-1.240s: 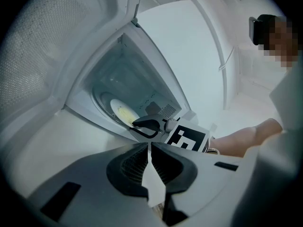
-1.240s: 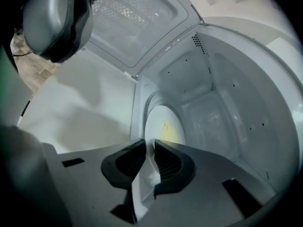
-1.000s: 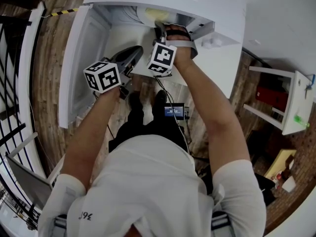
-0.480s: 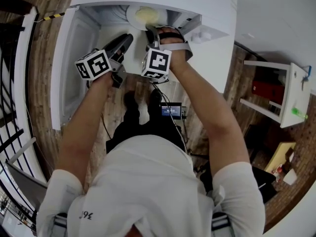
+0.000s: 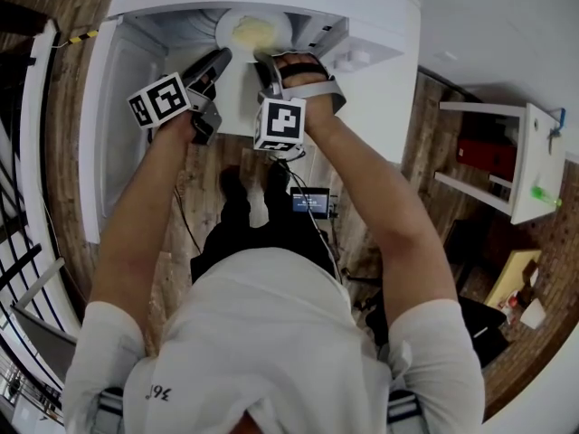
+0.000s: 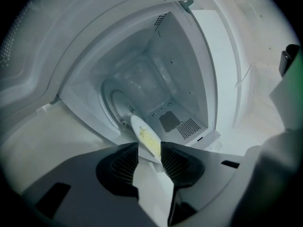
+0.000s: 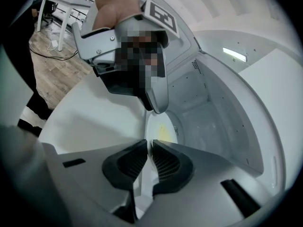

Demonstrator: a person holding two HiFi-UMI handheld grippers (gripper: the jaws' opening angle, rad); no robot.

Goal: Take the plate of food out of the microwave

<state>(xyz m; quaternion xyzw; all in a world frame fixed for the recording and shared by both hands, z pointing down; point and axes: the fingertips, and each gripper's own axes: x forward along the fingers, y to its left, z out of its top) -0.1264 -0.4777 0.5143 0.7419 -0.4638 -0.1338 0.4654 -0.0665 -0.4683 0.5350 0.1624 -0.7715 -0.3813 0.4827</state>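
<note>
The plate of food (image 5: 253,31) is clenched by its rim in the right claw (image 7: 149,148) at the mouth of the microwave (image 5: 375,75). The left claw (image 6: 149,151), held nearly level, has just been opened, and the rim is seen between its jaws.

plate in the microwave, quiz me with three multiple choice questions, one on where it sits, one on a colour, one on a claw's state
1. Where is the plate? A on the floor; B at the open mouth of the microwave; C on a side table.
2. What colour is the food on it? A red; B green; C yellow.
3. How is the left claw? A open; B shut on nothing; C shut on a cup.
Answers: 1 B, the head view shows it just inside the opening. 2 C, a pale yellow heap lies on the white plate. 3 A, its jaws stand wide apart, having just been opening, with the plate's rim between them.
</note>
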